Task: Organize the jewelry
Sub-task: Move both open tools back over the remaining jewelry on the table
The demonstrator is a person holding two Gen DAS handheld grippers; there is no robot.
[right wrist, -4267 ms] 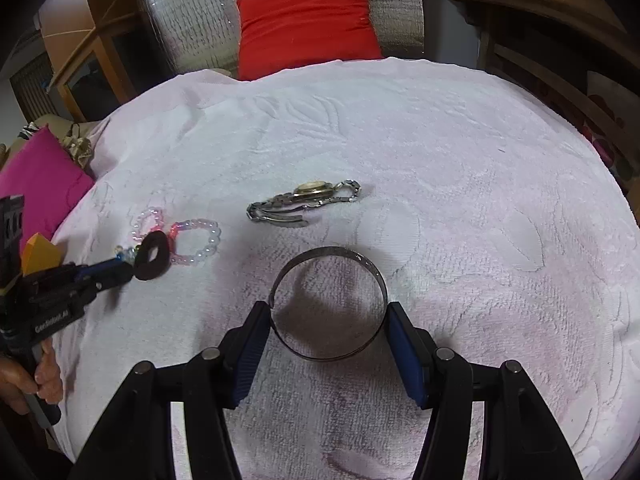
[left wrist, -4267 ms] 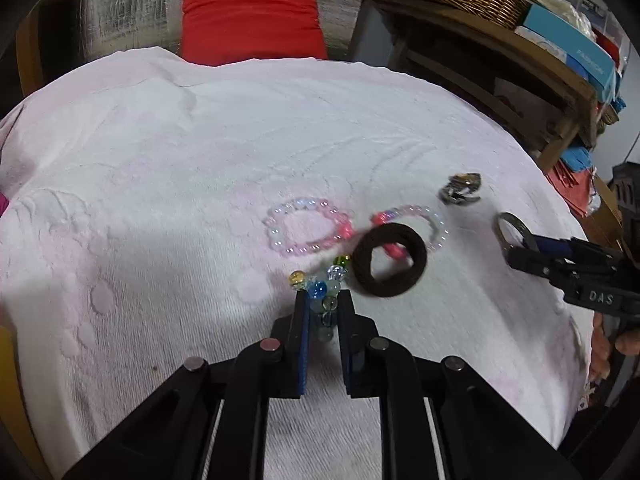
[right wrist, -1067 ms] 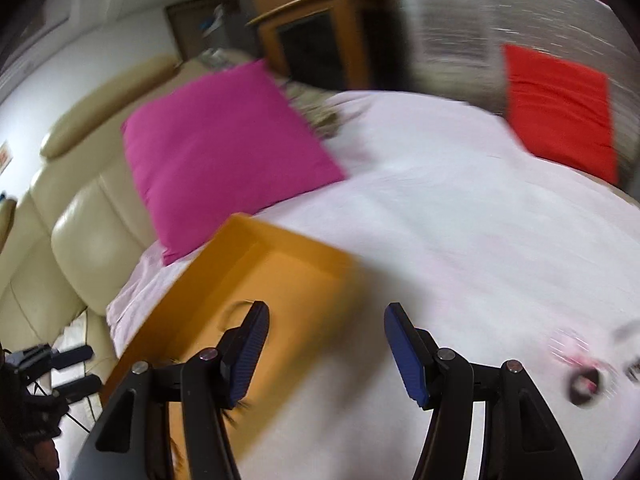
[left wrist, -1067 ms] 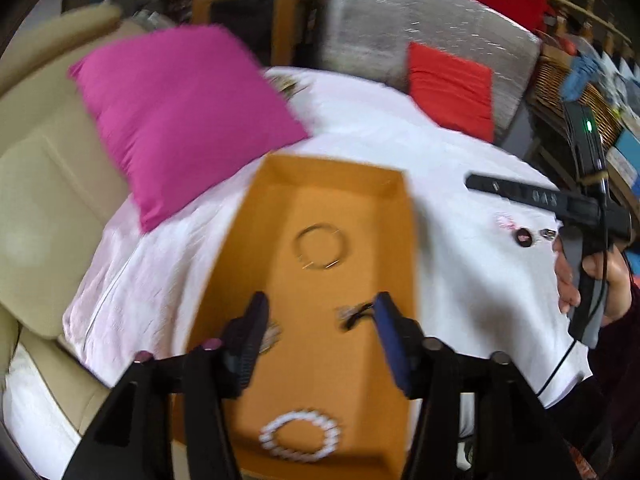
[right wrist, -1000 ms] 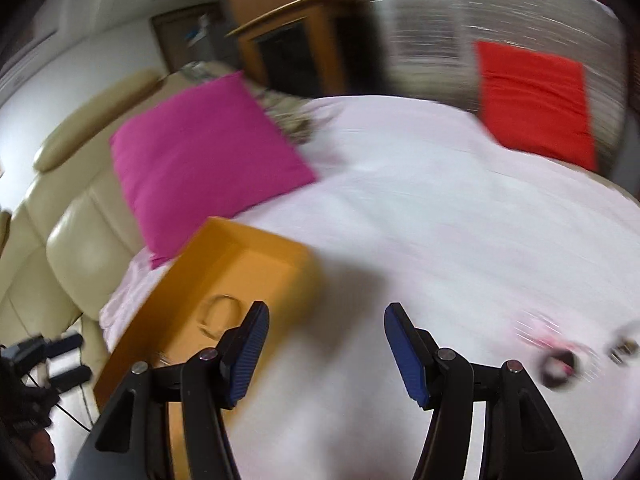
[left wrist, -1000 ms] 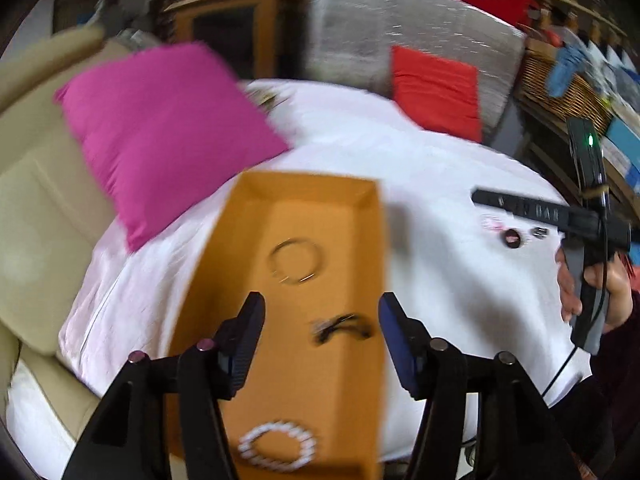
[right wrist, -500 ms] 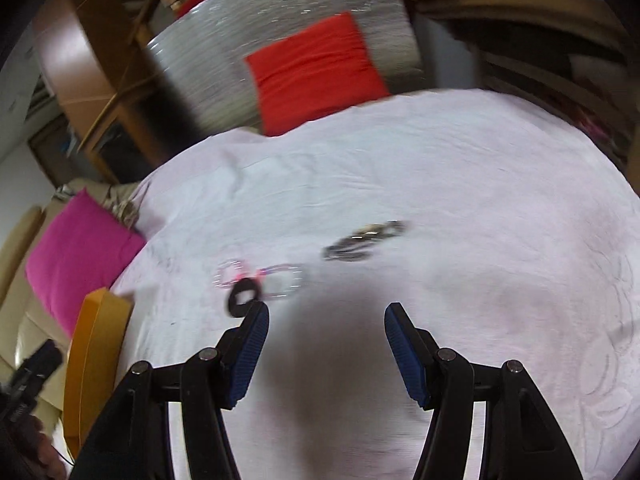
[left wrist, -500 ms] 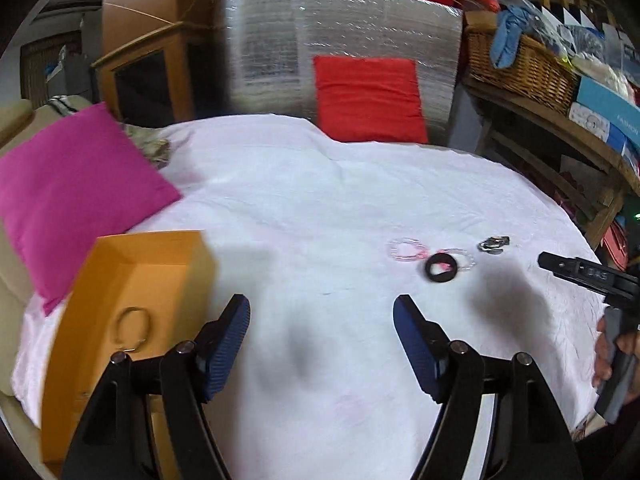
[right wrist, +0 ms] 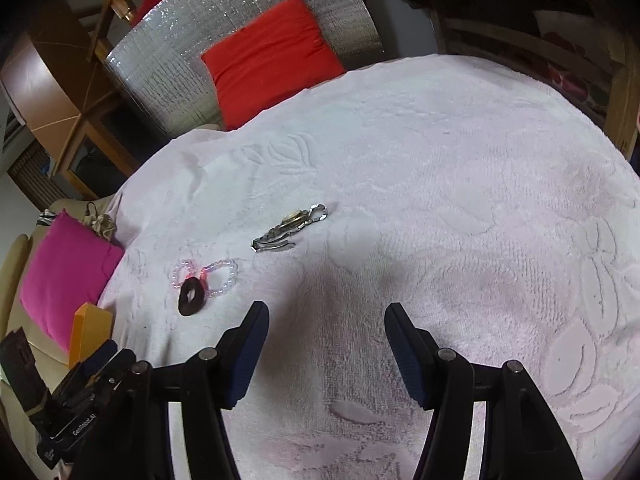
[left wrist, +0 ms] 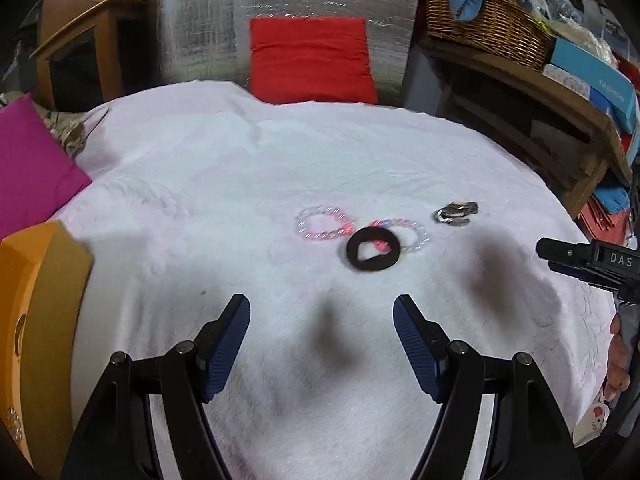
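Observation:
On the pale pink blanket (left wrist: 240,184) lie a pink bead bracelet (left wrist: 324,224), a clear bead bracelet (left wrist: 404,232) partly under a dark brown ring (left wrist: 372,249), and a silver watch (left wrist: 456,213). My left gripper (left wrist: 322,312) is open and empty, held above the blanket short of the ring. In the right wrist view the watch (right wrist: 290,229), the brown ring (right wrist: 191,295) and the bracelets (right wrist: 220,276) lie ahead and to the left. My right gripper (right wrist: 326,316) is open and empty.
An orange tray (left wrist: 36,312) sits at the left edge, with some jewelry barely showing inside; its corner also shows in the right wrist view (right wrist: 90,326). A magenta pillow (left wrist: 28,168), a red cushion (left wrist: 308,60) and a wooden shelf with a wicker basket (left wrist: 480,24) border the blanket.
Both grippers have swung from the orange tray back to the jewelry on the blanket. The multicolored bead bracelet and the metal bangle held earlier are gone from their jaws; both are open.

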